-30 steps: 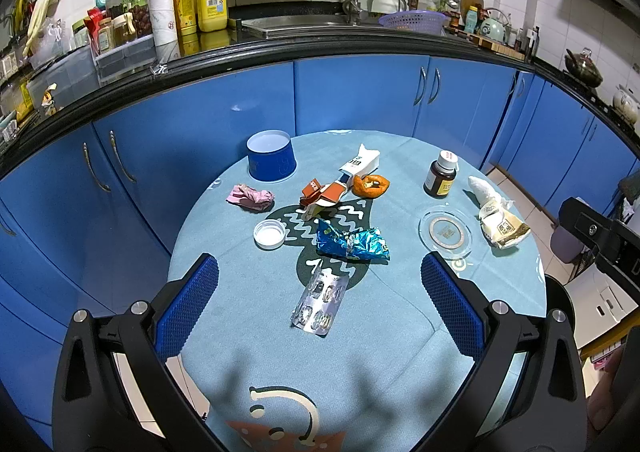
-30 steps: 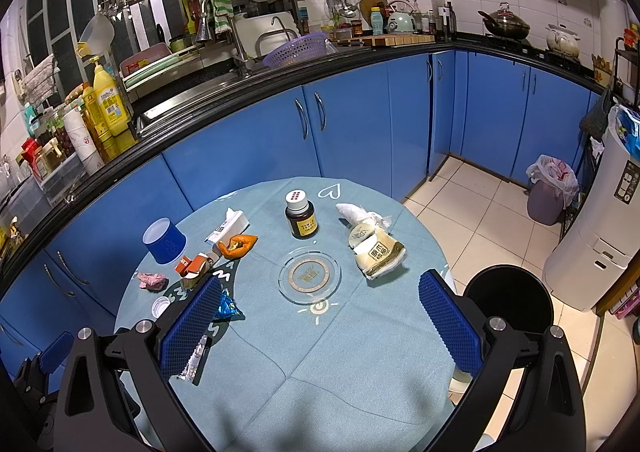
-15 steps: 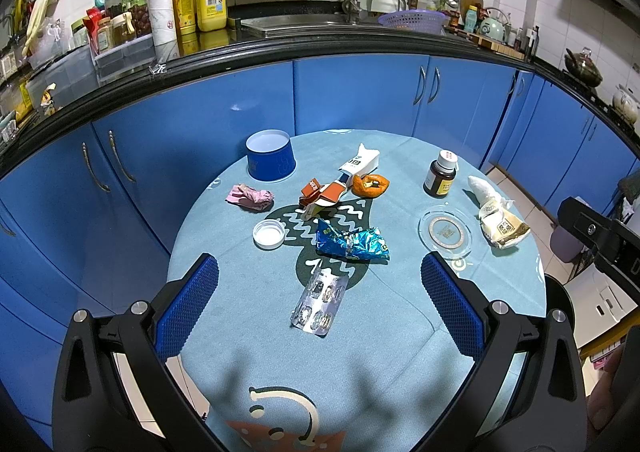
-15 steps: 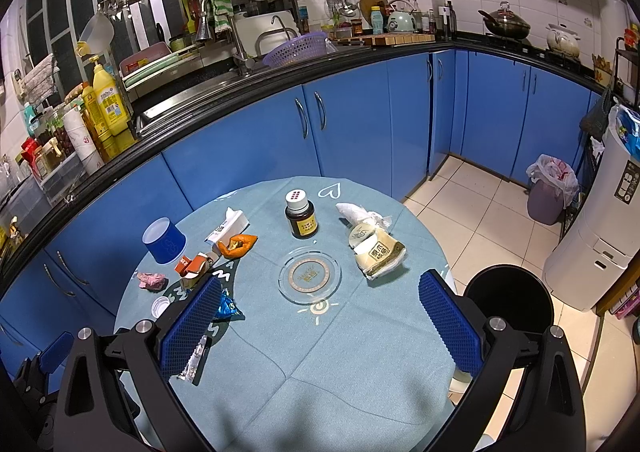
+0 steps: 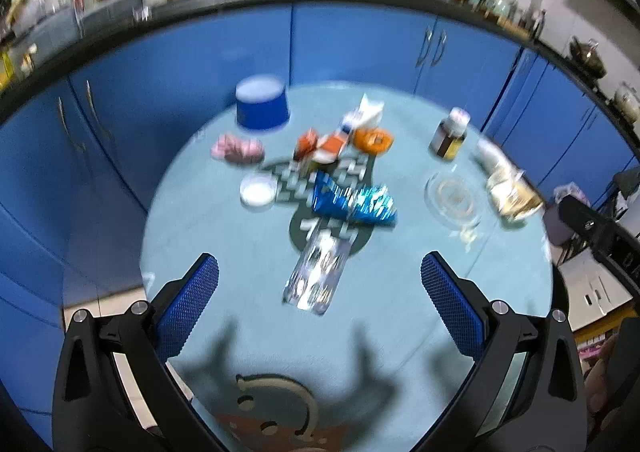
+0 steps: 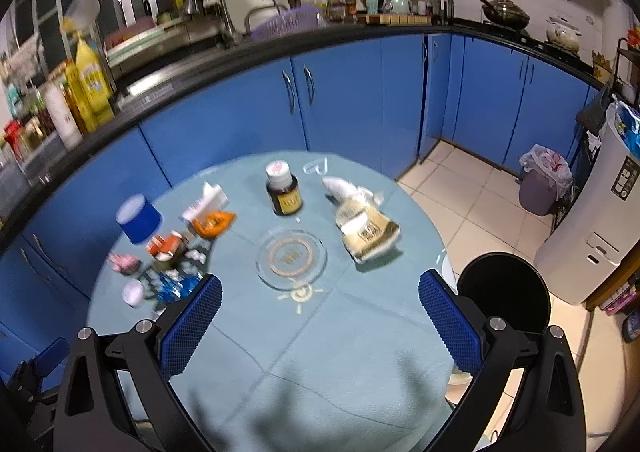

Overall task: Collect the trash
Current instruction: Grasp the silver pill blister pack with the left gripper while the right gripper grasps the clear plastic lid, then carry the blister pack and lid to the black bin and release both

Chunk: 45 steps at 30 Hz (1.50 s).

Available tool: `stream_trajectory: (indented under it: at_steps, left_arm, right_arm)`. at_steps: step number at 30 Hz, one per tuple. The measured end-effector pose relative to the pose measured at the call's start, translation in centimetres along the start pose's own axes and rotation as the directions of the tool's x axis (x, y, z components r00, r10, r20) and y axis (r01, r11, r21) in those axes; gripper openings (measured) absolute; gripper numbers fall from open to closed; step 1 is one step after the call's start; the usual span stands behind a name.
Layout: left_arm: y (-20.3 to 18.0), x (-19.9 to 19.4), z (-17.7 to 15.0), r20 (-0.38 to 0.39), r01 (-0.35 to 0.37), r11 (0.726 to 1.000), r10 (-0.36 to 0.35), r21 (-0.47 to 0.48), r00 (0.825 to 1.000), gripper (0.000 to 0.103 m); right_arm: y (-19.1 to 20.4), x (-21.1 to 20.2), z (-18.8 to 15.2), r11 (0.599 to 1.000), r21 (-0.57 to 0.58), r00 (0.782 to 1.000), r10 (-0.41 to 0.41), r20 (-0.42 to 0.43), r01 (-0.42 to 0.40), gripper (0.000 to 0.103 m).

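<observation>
Trash lies scattered on a round light-blue table (image 5: 240,252). A silver blister pack (image 5: 316,276) rests nearest my left gripper (image 5: 320,300), which is open and empty above the table. Beyond it are a shiny blue wrapper (image 5: 352,204), a white lid (image 5: 258,190), a pink crumpled scrap (image 5: 238,147), orange packaging (image 5: 320,144), an orange ring-shaped scrap (image 5: 374,139) and a white carton (image 5: 366,114). My right gripper (image 6: 320,316) hangs open and empty over the table's near side. A beige crumpled bag (image 6: 366,228) lies ahead of it, to the right. A black bin (image 6: 504,296) stands on the floor beside the table.
A blue upturned cup (image 5: 261,102), a brown medicine bottle (image 6: 283,194) and a glass ashtray (image 6: 291,257) also stand on the table. Blue kitchen cabinets (image 6: 340,92) curve behind it. A white appliance (image 6: 600,228) and a bagged small bin (image 6: 540,188) are on the tiled floor at right.
Both views have blurred and shifted. The table items sit higher and larger in the frames, so both grippers have tipped or moved toward the table. Jaws remain open.
</observation>
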<state>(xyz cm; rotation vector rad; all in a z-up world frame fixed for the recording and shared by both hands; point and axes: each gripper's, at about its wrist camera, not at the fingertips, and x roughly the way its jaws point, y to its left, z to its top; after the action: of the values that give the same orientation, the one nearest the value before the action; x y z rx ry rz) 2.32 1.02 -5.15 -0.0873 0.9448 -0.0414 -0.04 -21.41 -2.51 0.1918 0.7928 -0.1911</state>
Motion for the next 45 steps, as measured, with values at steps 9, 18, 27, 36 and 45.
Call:
stream_trajectory:
  at_steps: [9,18,27,36,45]
  left_arm:
    - [1.2,4.8,-0.9,-0.16,0.017,1.0,-0.02,-0.021,0.987,0.099]
    - [-0.1,8.8,-1.2,-0.251,-0.021,0.998,0.035,0.06,0.967,0.09]
    - [0.2,9.1,-1.0,-0.206,-0.037,0.995,0.056,0.095,0.977,0.058]
    - [2.9,8.3,0.4,-0.138,-0.066,0.997,0.069,0.028,0.988,0.034]
    - [3.0,8.5,0.3,-0.126,-0.056,0.998,0.057,0.016,0.99,0.034]
  right_arm:
    - [-0.6,5.0,-0.5,1.0,0.009,0.991,-0.007,-0.134,0.008,0.096]
    - [-1.4,8.6,-0.2,0.999,0.016,0.979,-0.035,-0.2,0.039,0.096]
    - [-0.6,11.5,0.2,1.0,-0.002,0.967,-0.025,-0.254,0.025,0.096]
    - [2.9,15.6,1.5,0.988,-0.149,0.959,-0.009,-0.282,-0.034,0.096]
    - [3.2,17.2,3.0,0.98,-0.082,0.935,0.146,-0.322,-0.181,0.097]
